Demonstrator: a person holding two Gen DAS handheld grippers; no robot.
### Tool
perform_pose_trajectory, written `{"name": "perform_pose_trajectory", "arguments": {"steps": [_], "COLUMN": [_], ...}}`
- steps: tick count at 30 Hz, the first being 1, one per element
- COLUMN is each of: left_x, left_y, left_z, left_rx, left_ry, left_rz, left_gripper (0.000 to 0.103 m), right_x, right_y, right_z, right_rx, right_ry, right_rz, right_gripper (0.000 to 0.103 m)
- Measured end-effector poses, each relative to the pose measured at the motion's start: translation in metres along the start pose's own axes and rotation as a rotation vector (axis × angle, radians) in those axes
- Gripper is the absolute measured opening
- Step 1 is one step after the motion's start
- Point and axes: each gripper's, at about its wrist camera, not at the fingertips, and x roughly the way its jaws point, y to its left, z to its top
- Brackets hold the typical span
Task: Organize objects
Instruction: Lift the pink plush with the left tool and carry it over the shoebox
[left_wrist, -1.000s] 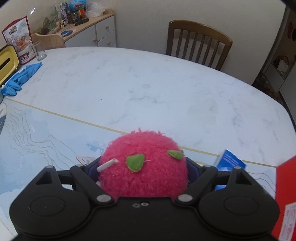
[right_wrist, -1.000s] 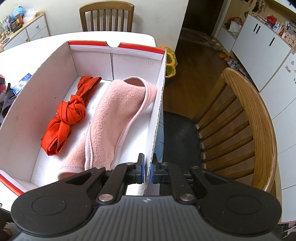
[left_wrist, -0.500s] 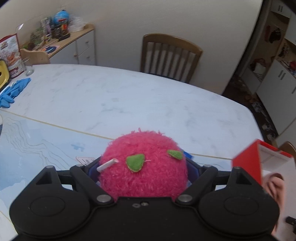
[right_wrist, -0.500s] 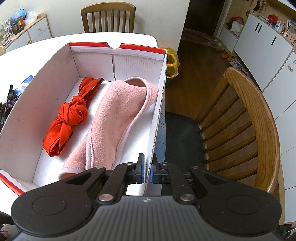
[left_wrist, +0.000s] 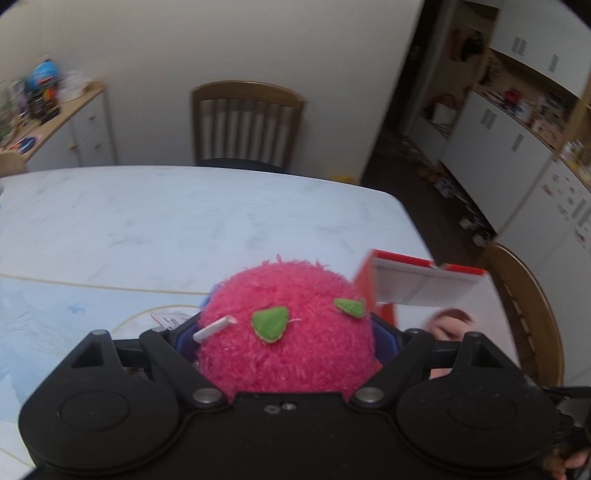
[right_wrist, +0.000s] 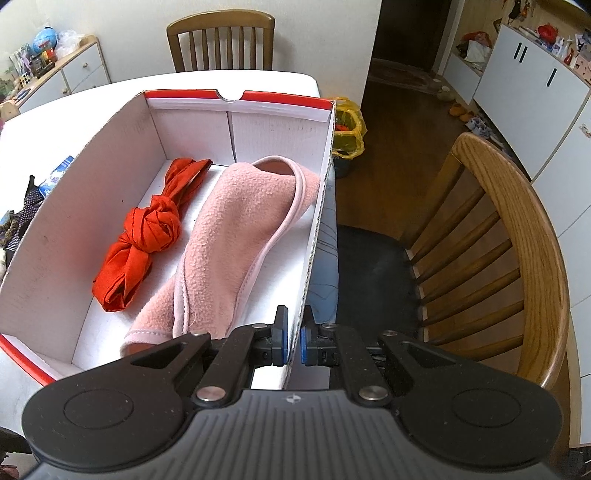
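My left gripper (left_wrist: 286, 328) is shut on a fuzzy pink plush ball (left_wrist: 288, 332) with green felt leaves and a white stub, held above the white marble table (left_wrist: 184, 221). The ball hides the fingertips. A red and white cardboard box (left_wrist: 424, 277) stands to the right of it. In the right wrist view my right gripper (right_wrist: 293, 341) is shut on the box's near right wall (right_wrist: 317, 221). Inside the box lie a knotted red cloth (right_wrist: 147, 229) and a pink fleece cloth (right_wrist: 236, 236).
A wooden chair (right_wrist: 517, 258) stands right of the box, another chair (left_wrist: 245, 122) at the table's far side. A blue packet (right_wrist: 59, 173) and dark cloth (right_wrist: 26, 206) lie left of the box. A cabinet (left_wrist: 55, 125) stands at the far left.
The left gripper has swung right and up with the plush ball, bringing the box into its view. The right gripper stays clamped on the box wall.
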Motion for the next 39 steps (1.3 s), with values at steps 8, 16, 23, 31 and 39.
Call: {"name": "perform_pose_trajectory", "arguments": {"steps": [8, 16, 23, 31, 39], "left_x": [0.008, 0.042, 0.078, 0.125, 0.155], "left_y": [-0.071, -0.126, -0.150, -0.152, -0.152], "left_z": [-0.002, -0.008, -0.016, -0.021, -0.031], "left_rx": [0.104, 0.190, 0.233, 0.249, 0.267], "left_ry": [-0.019, 0.004, 0.027, 0.094, 0.174], "left_rz": [-0.084, -0.126, -0.077, -0.001, 0.046], "left_gripper": [0.087, 0.087, 0.087, 0.087, 0.087], "right_x": [0.001, 0.002, 0.003, 0.004, 0.007], "right_y": [-0.003, -0.005, -0.006, -0.008, -0.010], "right_z": [0.000, 0.000, 0.001, 0.002, 0.002], "right_rx": [0.009, 0.004, -0.006, -0.017, -0.026], "right_ry": [-0.008, -0.012, -0.013, -0.014, -0.017], "right_rz": [0.014, 0.021, 0.025, 0.032, 0.039], "right_gripper": [0.006, 0.006, 0.006, 0.006, 0.006]}}
